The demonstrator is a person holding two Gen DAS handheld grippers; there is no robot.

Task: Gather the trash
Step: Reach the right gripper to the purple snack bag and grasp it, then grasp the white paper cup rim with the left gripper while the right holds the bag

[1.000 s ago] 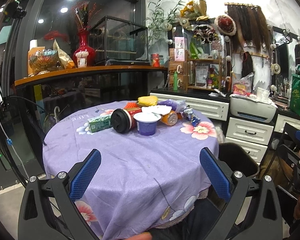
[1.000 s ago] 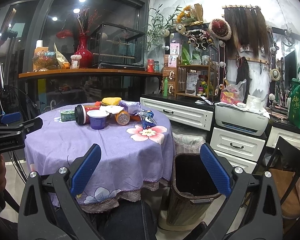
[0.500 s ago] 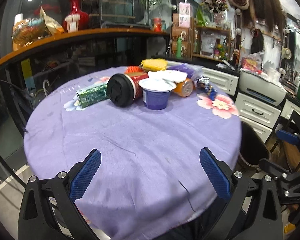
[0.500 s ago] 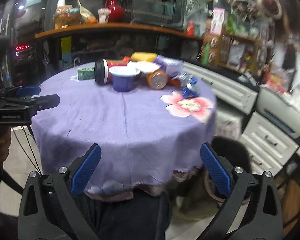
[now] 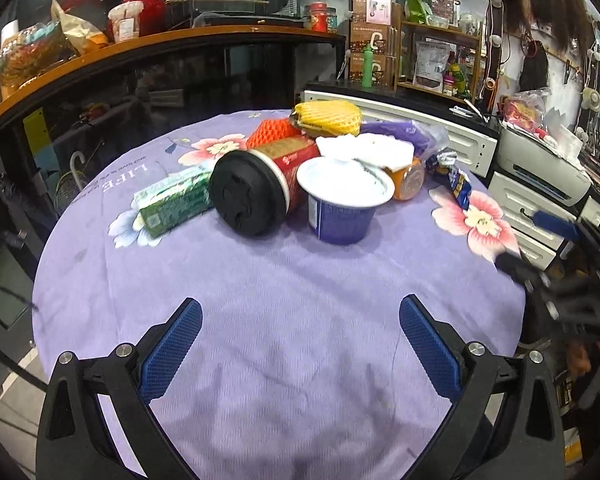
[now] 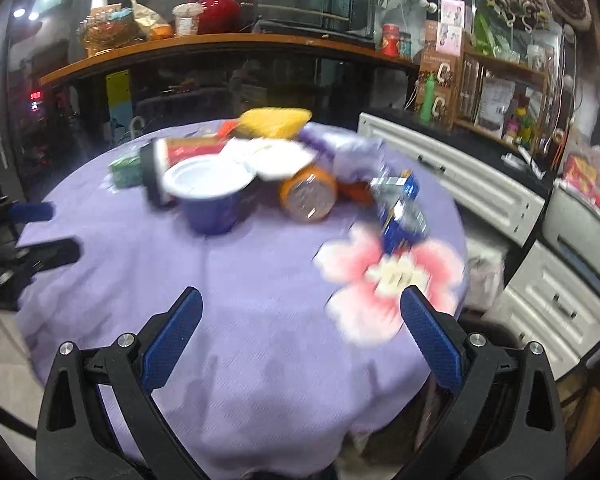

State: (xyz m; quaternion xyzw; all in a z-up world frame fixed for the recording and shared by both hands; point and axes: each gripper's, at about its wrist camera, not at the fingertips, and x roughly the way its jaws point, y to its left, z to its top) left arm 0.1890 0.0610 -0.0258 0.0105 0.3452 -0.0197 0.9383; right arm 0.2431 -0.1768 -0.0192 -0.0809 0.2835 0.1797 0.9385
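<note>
Both grippers have moved in over the table [image 5: 260, 320] since a second ago. The left gripper [image 5: 300, 346] and right gripper [image 6: 300, 344] hover with jaws apart, empty. The trash [image 5: 300, 176] lies heaped at the far side: cup [image 5: 342, 204], canister [image 5: 256, 196], carton [image 5: 172, 204].

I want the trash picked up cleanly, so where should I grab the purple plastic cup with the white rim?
Grip the purple plastic cup across its tapered wall just below the white rim, coming from the near side. It stands upright and its front faces open tablecloth, while other trash crowds behind it.
</note>
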